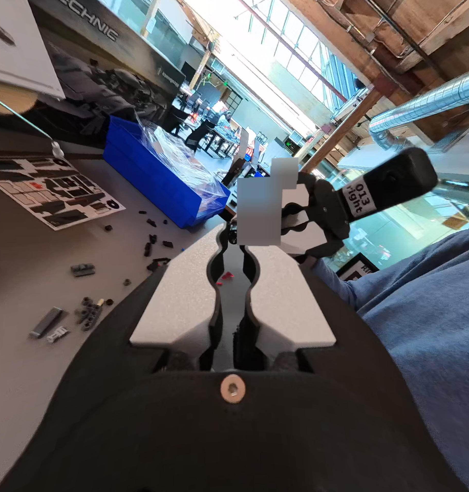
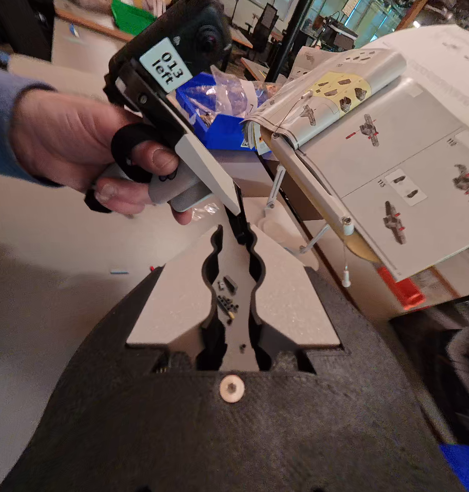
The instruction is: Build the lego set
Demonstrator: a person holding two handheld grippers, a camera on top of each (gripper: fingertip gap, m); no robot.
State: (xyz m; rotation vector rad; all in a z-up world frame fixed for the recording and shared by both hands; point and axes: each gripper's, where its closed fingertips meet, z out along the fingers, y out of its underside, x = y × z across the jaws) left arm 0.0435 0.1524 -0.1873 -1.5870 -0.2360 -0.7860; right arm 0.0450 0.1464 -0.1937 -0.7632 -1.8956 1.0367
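Note:
My left gripper [image 1: 233,241] is shut on a small black lego piece [image 1: 232,234] at its fingertips, held above the grey table [image 1: 28,266]. In the right wrist view a hand holds the left gripper [image 2: 237,213], which comes in from the upper left. The black piece [image 2: 238,229] sits between the tips of my right gripper [image 2: 234,231] and touches its right finger. The right jaws stand apart. A blurred patch hides the right gripper's tips in the left wrist view, where only its fingers [image 1: 297,195] show.
Loose grey and black lego pieces [image 1: 89,314] lie scattered on the table, also showing in the right wrist view [image 2: 228,303]. A sticker sheet [image 1: 50,191] lies at the left. A blue bin [image 1: 153,181] holds plastic bags. An open instruction booklet [image 2: 387,159] rests on a stand at the right. The grippers are tip to tip, or close to it.

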